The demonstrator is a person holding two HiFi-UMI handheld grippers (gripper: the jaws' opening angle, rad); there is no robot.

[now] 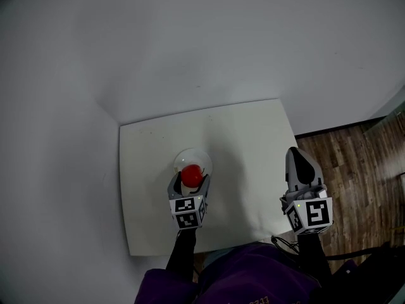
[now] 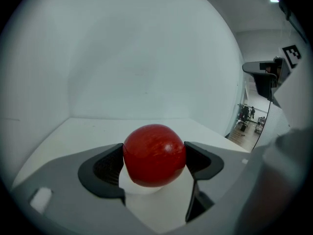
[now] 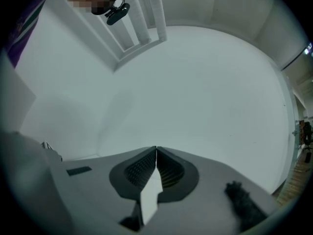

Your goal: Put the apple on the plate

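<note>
A red apple [image 1: 192, 175] sits between the jaws of my left gripper [image 1: 190, 182], just over a pale round plate [image 1: 193, 154] near the middle of the white table [image 1: 247, 138]. In the left gripper view the apple [image 2: 154, 154] fills the gap, and both dark pads press its sides, so the left gripper [image 2: 154, 156] is shut on it. Whether the apple rests on the plate or hangs just above it cannot be told. My right gripper [image 1: 295, 154] is at the table's right edge, well away from the plate. Its jaws meet with nothing between them [image 3: 156, 153].
The table stands in a corner of plain grey walls [image 1: 190, 43]. Wooden floor [image 1: 361, 163] lies past its right edge. The person's purple sleeve [image 1: 247, 277] is at the near edge.
</note>
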